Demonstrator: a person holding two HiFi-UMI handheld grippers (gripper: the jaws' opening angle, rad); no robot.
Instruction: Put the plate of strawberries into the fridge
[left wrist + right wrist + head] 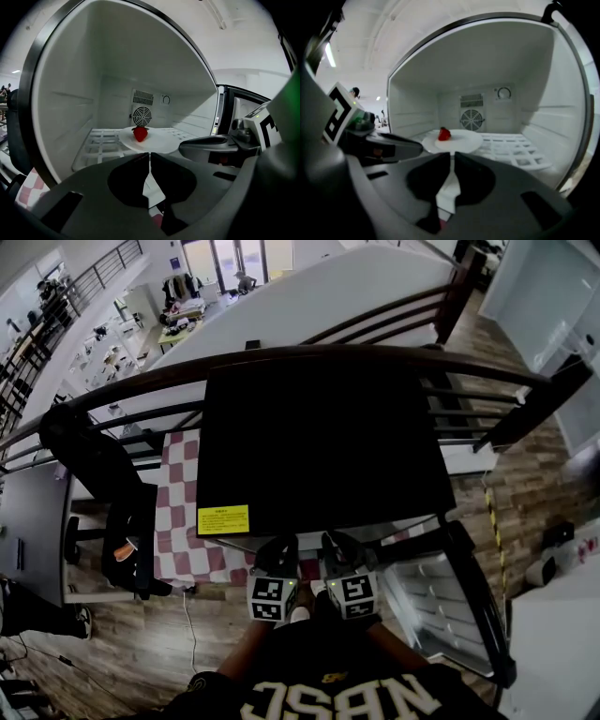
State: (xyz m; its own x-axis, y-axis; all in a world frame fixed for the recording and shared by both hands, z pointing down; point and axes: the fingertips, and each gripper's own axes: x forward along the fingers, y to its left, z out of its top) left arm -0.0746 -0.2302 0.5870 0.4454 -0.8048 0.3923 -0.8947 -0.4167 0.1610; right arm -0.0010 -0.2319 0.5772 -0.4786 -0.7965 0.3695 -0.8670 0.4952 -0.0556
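While the plate (161, 140) with its strawberry (140, 134) sits mid-frame on the fridge shelf (101, 140), straight ahead of both, left gripper (150, 157) and right gripper (452, 157) are clenched empty

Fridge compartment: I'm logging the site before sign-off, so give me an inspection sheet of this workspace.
Surface: white wire shelf inside the open fridge.
Job's things: white plate on the shelf, one strawberry on it.
Clutter: nothing seen in the compartment.
Grippers: left gripper and right gripper, both with jaws together, empty, short of the plate.
Cables: white cable on the wood floor.
Surroundings: black chair, checked mat, railing.
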